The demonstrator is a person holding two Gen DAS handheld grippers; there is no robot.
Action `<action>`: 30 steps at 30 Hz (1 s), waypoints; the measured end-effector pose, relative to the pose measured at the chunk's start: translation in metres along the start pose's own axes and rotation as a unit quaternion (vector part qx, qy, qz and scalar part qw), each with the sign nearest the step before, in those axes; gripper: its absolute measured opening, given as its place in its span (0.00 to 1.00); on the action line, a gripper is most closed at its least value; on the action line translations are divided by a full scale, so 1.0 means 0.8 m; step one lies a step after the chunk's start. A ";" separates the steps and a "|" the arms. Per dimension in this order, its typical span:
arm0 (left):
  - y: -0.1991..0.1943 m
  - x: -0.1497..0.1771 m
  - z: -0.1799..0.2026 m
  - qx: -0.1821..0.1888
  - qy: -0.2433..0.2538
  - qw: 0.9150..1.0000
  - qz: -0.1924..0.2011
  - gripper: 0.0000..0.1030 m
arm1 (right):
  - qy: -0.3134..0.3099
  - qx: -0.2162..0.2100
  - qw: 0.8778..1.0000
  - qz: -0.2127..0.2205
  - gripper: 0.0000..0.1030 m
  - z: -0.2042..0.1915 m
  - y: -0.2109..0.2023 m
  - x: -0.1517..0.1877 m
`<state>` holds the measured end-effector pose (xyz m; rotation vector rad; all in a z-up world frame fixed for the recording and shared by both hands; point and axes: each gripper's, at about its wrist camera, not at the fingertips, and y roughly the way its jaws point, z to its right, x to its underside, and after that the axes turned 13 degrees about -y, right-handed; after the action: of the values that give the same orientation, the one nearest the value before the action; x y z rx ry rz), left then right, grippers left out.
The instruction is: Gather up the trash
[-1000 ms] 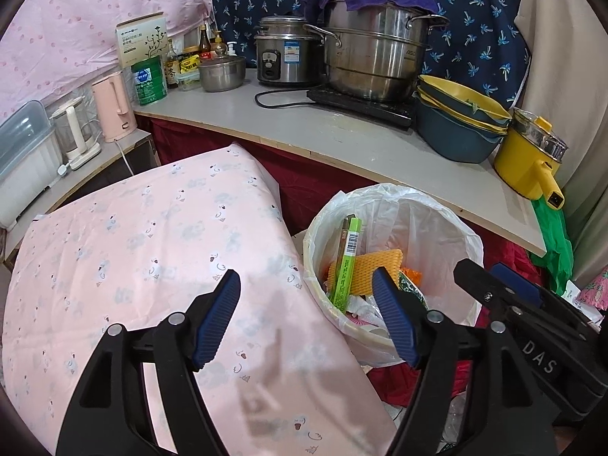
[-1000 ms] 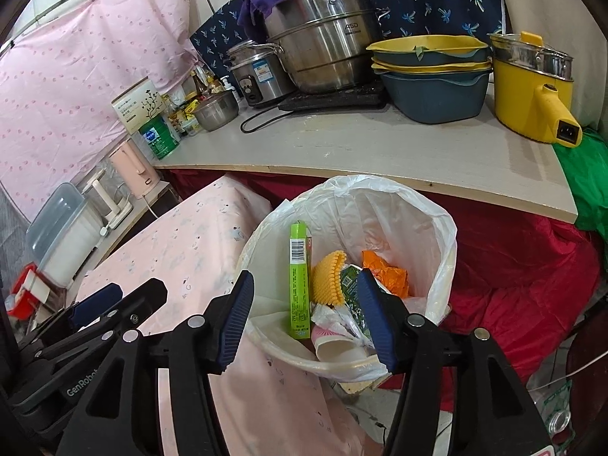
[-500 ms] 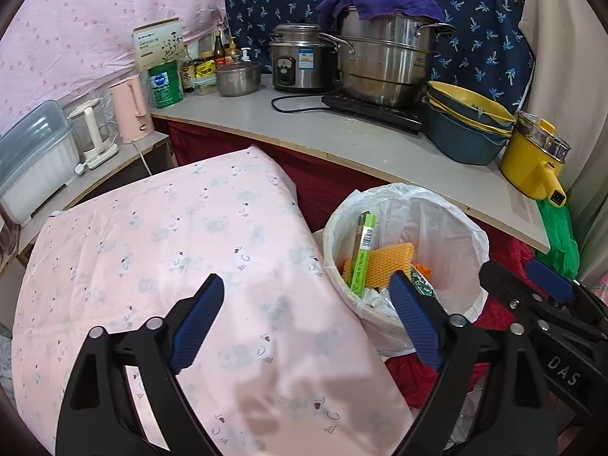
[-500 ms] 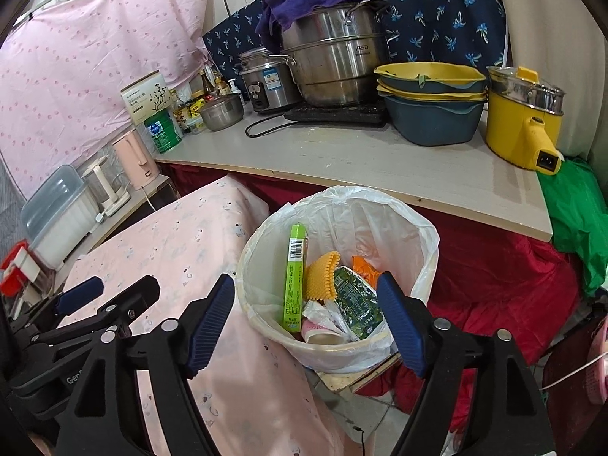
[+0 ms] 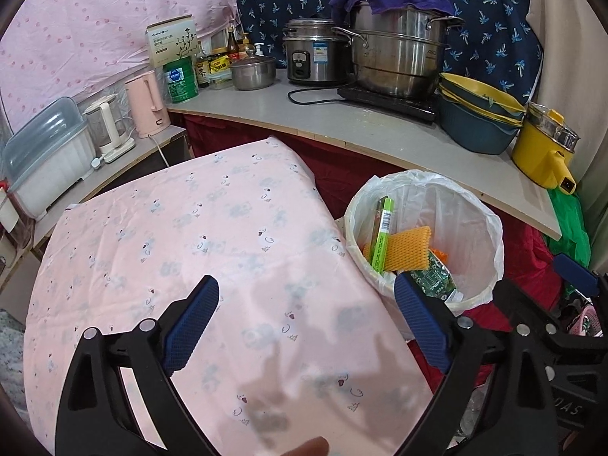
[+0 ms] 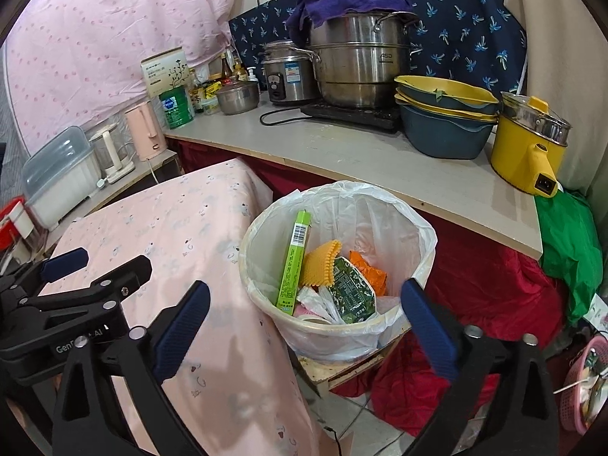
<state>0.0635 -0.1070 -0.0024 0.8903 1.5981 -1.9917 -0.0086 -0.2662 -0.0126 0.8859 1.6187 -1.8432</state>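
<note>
judging by the bin (image 6: 338,273) just ahead of the right gripper (image 6: 304,326), trash is already inside: a green box (image 6: 294,262), wrappers. both the right and left gripper (image 5: 307,326) are opening, empty; no trash shows on the surface (image 5: 190,247).

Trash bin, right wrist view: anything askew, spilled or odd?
Nothing spilled. The tall green box stands on end, leaning on the trash bin wall, its top about level with the rim. The orange foam net and green packet lie inside. A purple towel is draped over the steamer pot.
</note>
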 end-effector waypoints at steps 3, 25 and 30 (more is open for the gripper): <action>-0.003 0.005 -0.001 -0.001 0.002 1.000 0.000 0.87 | -0.006 -0.002 1.000 0.002 0.94 -0.001 -0.004 0.003; -0.007 0.028 0.006 -0.011 0.012 1.000 -0.008 0.87 | -0.013 0.014 1.000 -0.015 0.94 0.002 -0.008 0.025; -0.004 0.030 0.007 -0.014 0.016 1.000 -0.012 0.87 | -0.017 0.017 1.000 -0.017 0.94 -0.001 -0.007 0.026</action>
<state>0.0430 -0.1105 -0.0165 0.9005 1.6573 -1.9760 -0.0264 -0.2641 -0.0249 0.8421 1.5967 -1.9038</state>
